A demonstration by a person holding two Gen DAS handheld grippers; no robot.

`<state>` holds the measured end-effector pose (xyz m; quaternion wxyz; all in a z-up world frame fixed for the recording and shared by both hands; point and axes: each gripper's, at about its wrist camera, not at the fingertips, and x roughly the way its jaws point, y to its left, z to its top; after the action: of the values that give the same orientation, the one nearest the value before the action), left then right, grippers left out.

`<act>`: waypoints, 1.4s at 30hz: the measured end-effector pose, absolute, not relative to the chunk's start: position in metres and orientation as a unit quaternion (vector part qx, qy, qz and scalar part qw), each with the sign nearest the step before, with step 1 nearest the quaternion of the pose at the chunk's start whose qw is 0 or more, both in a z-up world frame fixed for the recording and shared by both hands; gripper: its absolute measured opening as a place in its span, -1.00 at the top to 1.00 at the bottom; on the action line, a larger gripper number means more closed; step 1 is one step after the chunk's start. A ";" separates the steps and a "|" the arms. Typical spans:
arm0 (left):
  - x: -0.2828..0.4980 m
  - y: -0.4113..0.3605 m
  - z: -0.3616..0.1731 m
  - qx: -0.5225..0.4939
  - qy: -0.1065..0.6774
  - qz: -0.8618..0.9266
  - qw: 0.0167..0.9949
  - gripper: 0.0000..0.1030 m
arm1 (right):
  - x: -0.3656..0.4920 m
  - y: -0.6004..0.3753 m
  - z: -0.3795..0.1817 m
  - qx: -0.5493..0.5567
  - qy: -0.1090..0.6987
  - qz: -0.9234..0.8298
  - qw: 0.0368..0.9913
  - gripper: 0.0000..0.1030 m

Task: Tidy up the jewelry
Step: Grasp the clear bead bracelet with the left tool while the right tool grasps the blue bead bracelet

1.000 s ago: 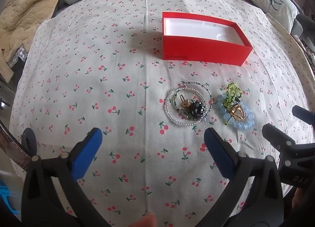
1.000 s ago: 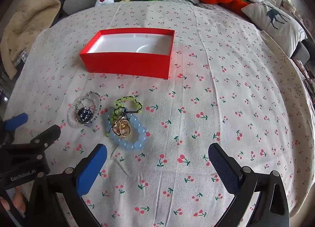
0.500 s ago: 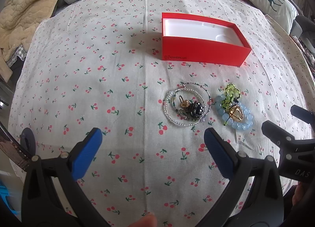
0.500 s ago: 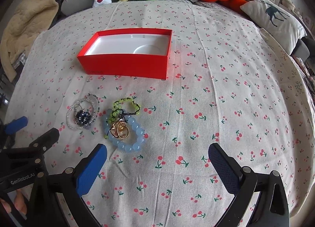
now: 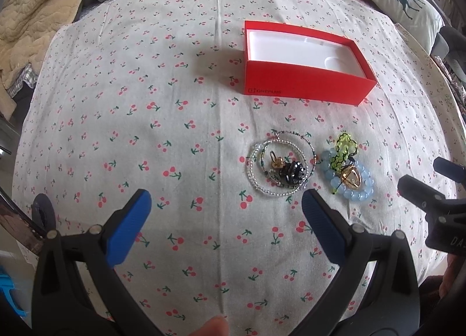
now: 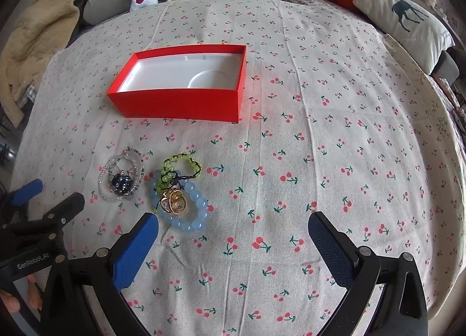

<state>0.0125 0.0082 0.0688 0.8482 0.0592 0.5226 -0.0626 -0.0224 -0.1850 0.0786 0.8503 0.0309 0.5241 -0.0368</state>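
- Left gripper (image 5: 225, 210) and right gripper (image 6: 233, 234) both spread wide, holding nothing, poised low over the cherry-print surface (image 6: 335, 132), probably lining up a first pick.
- Red box (image 6: 180, 85) open and bare inside, set just beyond the jewelry, likely as its destination.
- Clear beaded strands (image 5: 279, 167) coiled around a dark faceted charm, lying loose.
- Pale blue bead bracelet (image 6: 186, 213) just beside, tangled with a gold pendant and yellow-green beads.

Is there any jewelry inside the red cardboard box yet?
No, the red cardboard box shows only its bare white lining, while the pale blue bead bracelet and the clear bead bracelet lie on the cherry-print cloth.
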 end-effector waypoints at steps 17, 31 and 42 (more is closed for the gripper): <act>0.061 0.007 0.052 0.011 0.603 -0.165 0.780 -0.95 | 0.028 -0.190 0.056 0.079 0.588 0.023 0.805 -0.93; 0.087 0.014 0.026 -0.053 0.638 -0.177 0.747 0.15 | 0.047 -0.193 0.028 0.125 0.628 0.054 0.766 0.23; 0.084 0.012 0.022 -0.022 0.638 -0.164 0.752 0.62 | 0.045 -0.178 0.018 0.093 0.638 0.066 0.761 0.61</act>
<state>0.0839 0.0120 0.0221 0.7519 -0.0220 0.6381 -0.1644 0.0448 -0.1782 0.0180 0.7615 0.0928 0.6381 0.0665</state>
